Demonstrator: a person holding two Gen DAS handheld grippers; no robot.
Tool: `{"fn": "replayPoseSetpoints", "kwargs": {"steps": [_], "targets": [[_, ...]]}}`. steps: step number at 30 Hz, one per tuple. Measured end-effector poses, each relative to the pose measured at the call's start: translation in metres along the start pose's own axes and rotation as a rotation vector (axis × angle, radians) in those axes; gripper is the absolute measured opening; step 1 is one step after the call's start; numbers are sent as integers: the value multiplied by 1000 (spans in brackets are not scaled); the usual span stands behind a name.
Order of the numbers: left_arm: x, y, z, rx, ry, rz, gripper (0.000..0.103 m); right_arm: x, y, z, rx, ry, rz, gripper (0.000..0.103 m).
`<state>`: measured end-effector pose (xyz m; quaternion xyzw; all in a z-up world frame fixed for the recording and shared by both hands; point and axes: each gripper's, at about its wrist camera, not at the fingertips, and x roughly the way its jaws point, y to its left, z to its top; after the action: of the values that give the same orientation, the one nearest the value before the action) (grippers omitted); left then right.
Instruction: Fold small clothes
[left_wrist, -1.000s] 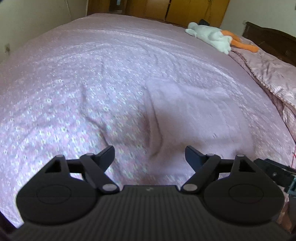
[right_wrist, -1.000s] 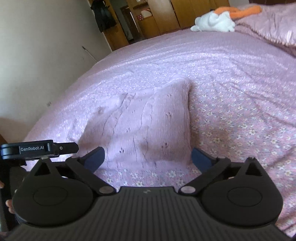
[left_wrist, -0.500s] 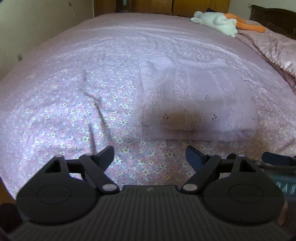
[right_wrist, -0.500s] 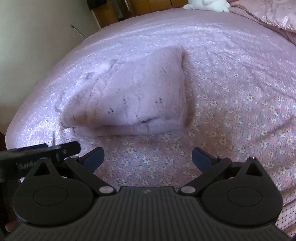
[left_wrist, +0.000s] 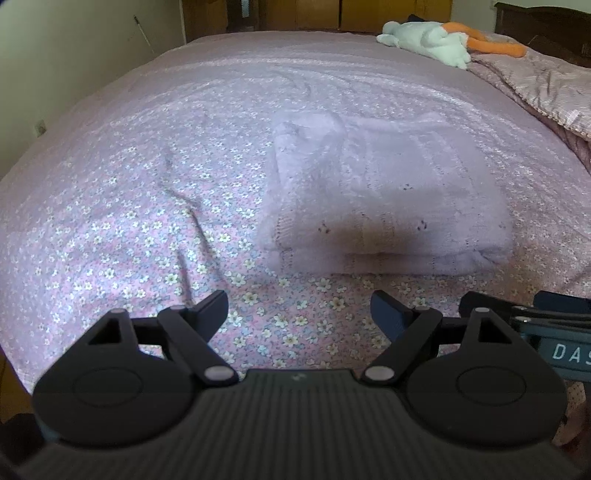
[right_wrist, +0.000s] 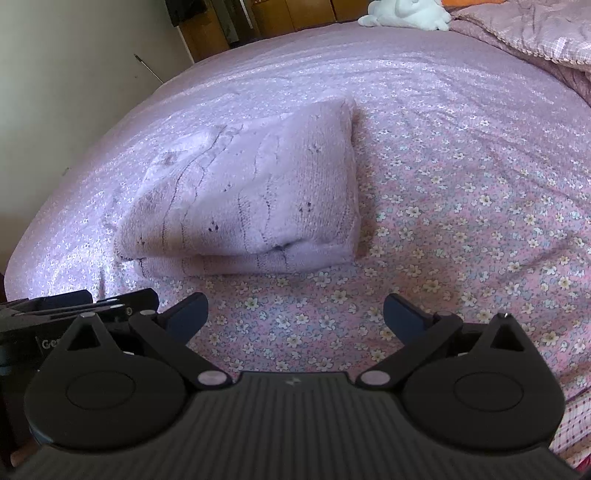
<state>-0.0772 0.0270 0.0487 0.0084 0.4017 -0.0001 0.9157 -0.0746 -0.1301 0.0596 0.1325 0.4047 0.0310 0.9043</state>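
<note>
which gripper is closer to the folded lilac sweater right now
Too close to call. The left gripper sits just short of the folded lilac sweater, off its left half; the right gripper sits just short of its right half. Both are open and touch nothing.

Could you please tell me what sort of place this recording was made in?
Most likely a home bedroom: a wide bed under a pink floral bedspread, a white-and-orange plush toy by the far end, and brown wooden wardrobe doors behind it.
</note>
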Motion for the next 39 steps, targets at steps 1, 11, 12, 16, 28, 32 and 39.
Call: {"fn": "replayPoseSetpoints", "kwargs": {"steps": [1,11,12,16,28,32,39], "targets": [[0,-1,0,1,-2,-1,86,0,-1,0,3,1,-2,103],[2,1,0,-17,-1,7,86,0,2,0,-8,-3,-12,103],[2,2,0,-22,3,8,86,0,2,0,-7,-2,-12,103],[5,5,0,-39,22,10,86,1,1,0,-3,4,-11,103],[4,3,-1,-22,13,11,86,6,-1,0,13,31,3,103],[5,2,-1,-15,15,10,86,6,-1,0,14,28,3,103],[2,0,0,-5,1,17,86,5,-2,0,20,29,6,103]]}}
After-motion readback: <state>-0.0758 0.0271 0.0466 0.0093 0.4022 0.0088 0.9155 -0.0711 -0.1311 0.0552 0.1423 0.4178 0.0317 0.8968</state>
